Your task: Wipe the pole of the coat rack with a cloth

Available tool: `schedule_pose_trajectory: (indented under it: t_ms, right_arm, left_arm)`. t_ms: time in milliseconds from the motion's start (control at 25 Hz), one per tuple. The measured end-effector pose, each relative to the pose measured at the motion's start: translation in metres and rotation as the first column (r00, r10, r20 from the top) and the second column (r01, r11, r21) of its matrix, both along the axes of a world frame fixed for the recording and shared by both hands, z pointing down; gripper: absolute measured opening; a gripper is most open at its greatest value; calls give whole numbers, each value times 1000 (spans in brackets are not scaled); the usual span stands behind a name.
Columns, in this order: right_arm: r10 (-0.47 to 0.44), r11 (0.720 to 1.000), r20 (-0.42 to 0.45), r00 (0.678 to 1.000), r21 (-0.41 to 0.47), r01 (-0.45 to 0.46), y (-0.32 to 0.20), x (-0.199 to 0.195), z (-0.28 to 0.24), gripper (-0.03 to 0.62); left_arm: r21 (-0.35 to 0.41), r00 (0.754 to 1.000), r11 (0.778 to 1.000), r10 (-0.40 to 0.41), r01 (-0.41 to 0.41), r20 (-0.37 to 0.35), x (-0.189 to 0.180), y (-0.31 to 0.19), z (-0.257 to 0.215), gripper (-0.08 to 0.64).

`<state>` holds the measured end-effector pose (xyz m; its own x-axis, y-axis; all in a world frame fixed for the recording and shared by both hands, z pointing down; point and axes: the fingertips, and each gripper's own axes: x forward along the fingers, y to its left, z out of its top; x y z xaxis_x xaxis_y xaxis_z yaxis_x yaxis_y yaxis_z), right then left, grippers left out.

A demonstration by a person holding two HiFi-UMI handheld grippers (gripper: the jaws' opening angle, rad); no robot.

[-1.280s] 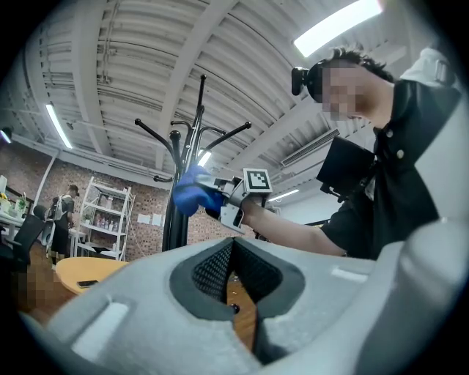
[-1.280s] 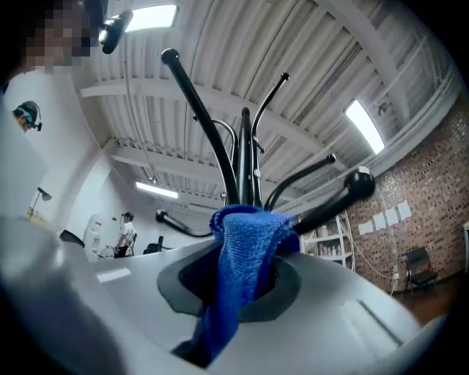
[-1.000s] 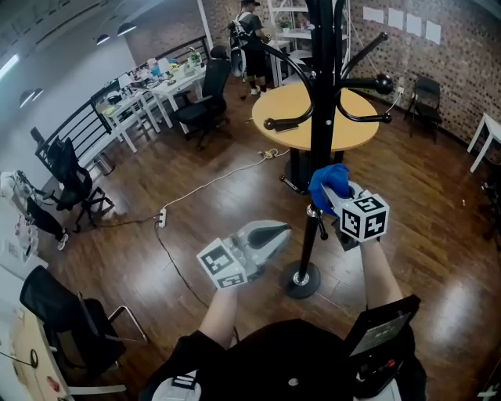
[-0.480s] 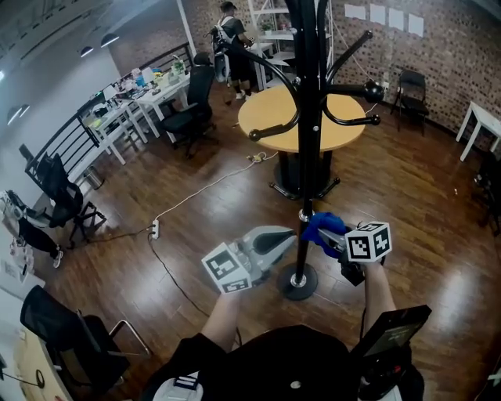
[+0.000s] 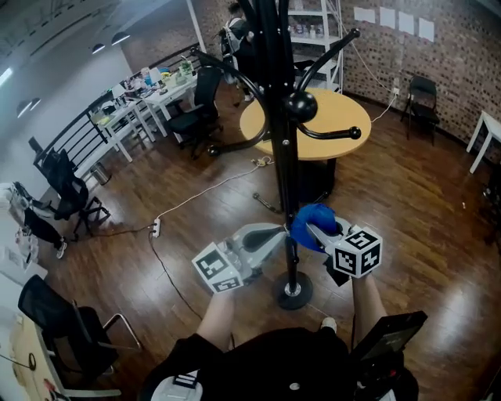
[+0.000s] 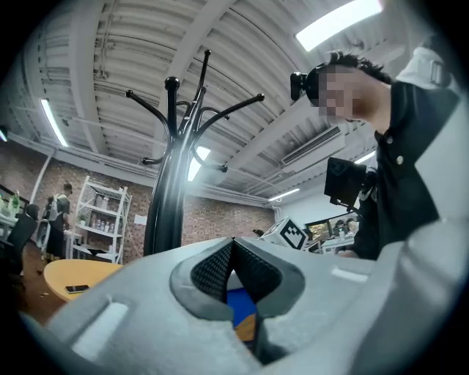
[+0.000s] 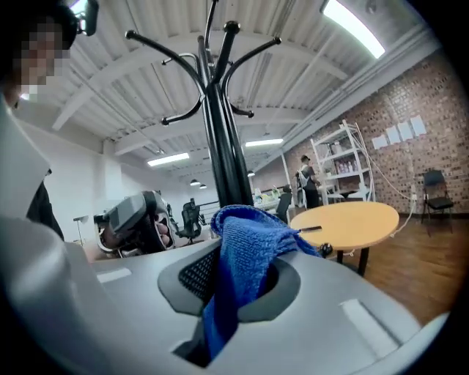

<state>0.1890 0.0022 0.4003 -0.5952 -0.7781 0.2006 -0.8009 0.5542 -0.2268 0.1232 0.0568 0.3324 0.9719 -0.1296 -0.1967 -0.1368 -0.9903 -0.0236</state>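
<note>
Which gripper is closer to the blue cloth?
Right. The right hand-held gripper clamps the blue cloth; the left hand-held gripper sits across the pole, jaws shut.

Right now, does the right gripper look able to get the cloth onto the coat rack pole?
Probably yes. The right gripper, shut on the blue cloth, sits right beside the pole low down, with nothing between them. The left gripper is on the pole's other side.

No text reads; the wall papers (image 5: 406,22) seem too small.
</note>
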Motion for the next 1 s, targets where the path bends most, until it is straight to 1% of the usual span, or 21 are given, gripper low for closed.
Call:
schedule_pose_trajectory:
  t_ms: [80,120,200,280,360,440,560,680,760,840,920,960,1000]
  right_arm:
    - [-47,996,42,998,83,43,-16,19,-22,40]
    - [-80,990,57,995,123,72,-24,26,-33,40]
    - [-150,972,57,987,190,136,-36,34,-50,39]
    - [-216,951,43,975,237,200,-45,30,-62,40]
    - [-281,925,47,959,281,257,-50,16,-76,39]
    - [-323,900,58,945,326,288,-53,1,-93,39]
    - [-328,879,84,941,392,272,-60,-6,-125,40]
    - [-353,846,139,925,470,252,-60,-6,-171,41]
    - [-361,816,138,922,526,240,-58,-8,-202,41]
    - [-357,789,124,926,571,227,-56,-7,-227,40]
    - [-347,776,117,931,593,215,-56,-5,-234,40]
    - [-342,777,116,932,593,211,-57,-3,-231,40]
    - [-339,785,113,934,581,215,-58,-1,-223,41]
  left_arm:
    - [5,995,995,-95,95,0,23,-14,-7,-3]
    - [6,990,990,-144,144,-4,33,-21,-12,-3]
    - [4,972,973,-233,233,-10,50,-30,-20,-3]
    - [0,952,952,-306,306,-3,59,-33,-23,-3]
    - [-1,930,930,-366,366,7,59,-36,-26,-3]
    - [2,909,909,-416,416,13,57,-38,-28,-3]
    - [23,885,885,-466,466,8,52,-33,-36,-3]
    - [41,867,866,-498,498,4,43,-25,-40,-3]
    - [45,860,859,-511,510,8,38,-25,-41,-3]
    - [49,857,857,-515,514,14,37,-23,-43,-3]
    - [54,856,855,-517,516,16,37,-21,-45,-3]
    - [56,856,855,-517,516,15,36,-21,-46,-3]
    - [57,856,855,-516,515,15,35,-22,-46,-3]
